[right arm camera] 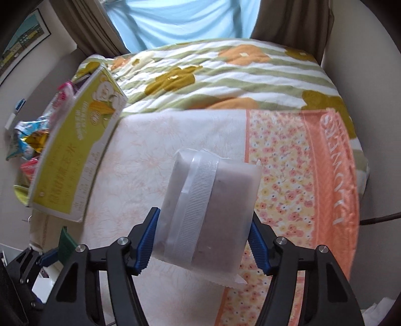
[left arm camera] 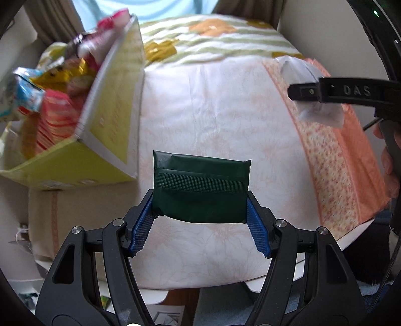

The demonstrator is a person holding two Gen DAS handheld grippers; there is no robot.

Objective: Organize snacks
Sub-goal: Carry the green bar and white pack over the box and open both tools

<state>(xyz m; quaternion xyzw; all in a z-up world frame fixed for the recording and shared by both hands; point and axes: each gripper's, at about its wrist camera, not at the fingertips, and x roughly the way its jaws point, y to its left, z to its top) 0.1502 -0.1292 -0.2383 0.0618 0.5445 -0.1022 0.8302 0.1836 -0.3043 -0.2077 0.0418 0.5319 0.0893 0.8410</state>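
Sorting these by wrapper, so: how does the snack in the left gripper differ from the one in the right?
The dark green packet is opaque; the translucent white packet shows a brownish filling. The dark green packet sits square across the left gripper, while the translucent white packet is tilted in the right gripper. Both are flat, sealed pouches with a ribbed seam, clamped by their side edges above the cloth.

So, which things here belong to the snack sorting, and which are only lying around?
Part of the job:
- dark green packet, held in the left gripper
- frosted white packet, held in the right gripper
- yellow box with snack packets inside

Just lying about:
- flowered cloth
- striped blanket
- curtains
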